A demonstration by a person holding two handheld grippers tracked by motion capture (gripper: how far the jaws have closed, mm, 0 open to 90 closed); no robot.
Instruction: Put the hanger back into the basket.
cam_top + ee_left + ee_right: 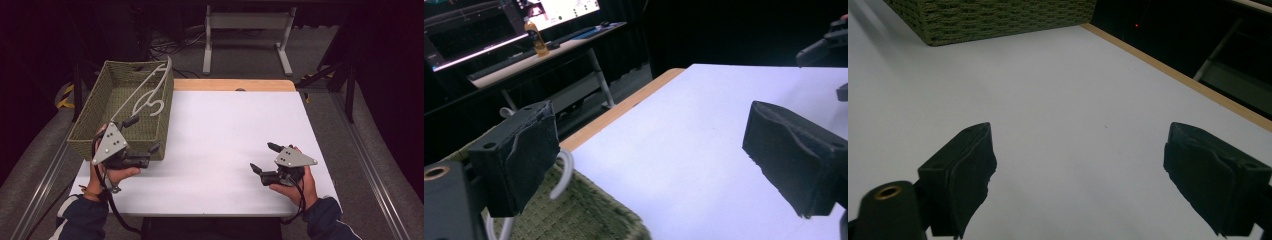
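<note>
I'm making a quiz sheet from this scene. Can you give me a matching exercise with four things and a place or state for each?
Things:
1. white hanger
2. green woven basket
3. left gripper
4. right gripper

Places or states:
A. open and empty, above the white table, near its right edge
B. stands on the table's left side
C. leans inside the basket, hook down
D. open at the basket's near right corner

Pairs: 1-C, 2-B, 3-D, 4-A

Bright white table (220, 145), dark surroundings, soft blurry frames.
</note>
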